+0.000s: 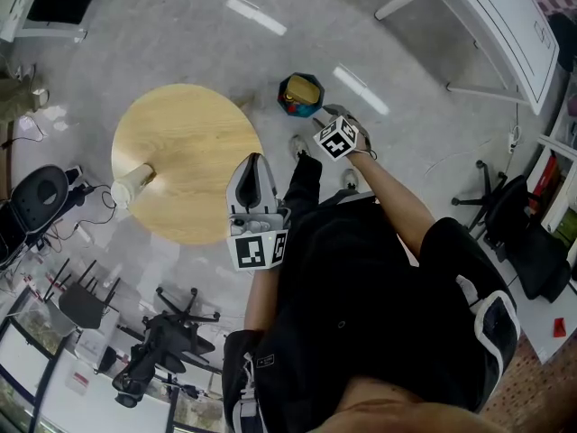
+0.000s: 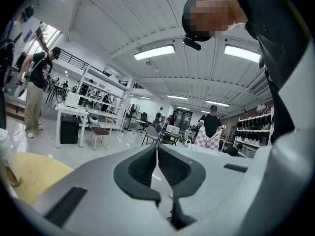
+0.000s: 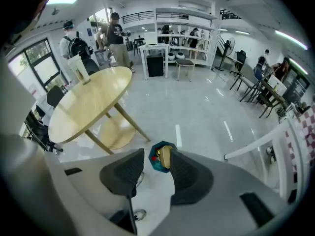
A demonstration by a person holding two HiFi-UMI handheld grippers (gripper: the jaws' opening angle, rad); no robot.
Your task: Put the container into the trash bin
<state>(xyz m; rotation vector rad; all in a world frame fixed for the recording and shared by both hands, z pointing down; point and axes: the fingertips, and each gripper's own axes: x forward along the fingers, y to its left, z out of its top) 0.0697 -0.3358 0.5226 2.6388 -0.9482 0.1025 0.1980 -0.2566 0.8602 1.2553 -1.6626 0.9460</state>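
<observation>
Release seemed complete: right gripper (image 3: 155, 167) hung open and empty, container (image 3: 166, 157) lying inside the trash bin (image 3: 153, 162) beyond its fingertips. Left gripper (image 2: 157, 154) stayed out of it, closed on nothing. Next move probably called for withdrawing.

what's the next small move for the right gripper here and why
Probably lift the right gripper up and away from the trash bin: its jaws stand apart with nothing between them, and the yellow container already seems to lie inside the bin, so nothing is left to release.
</observation>
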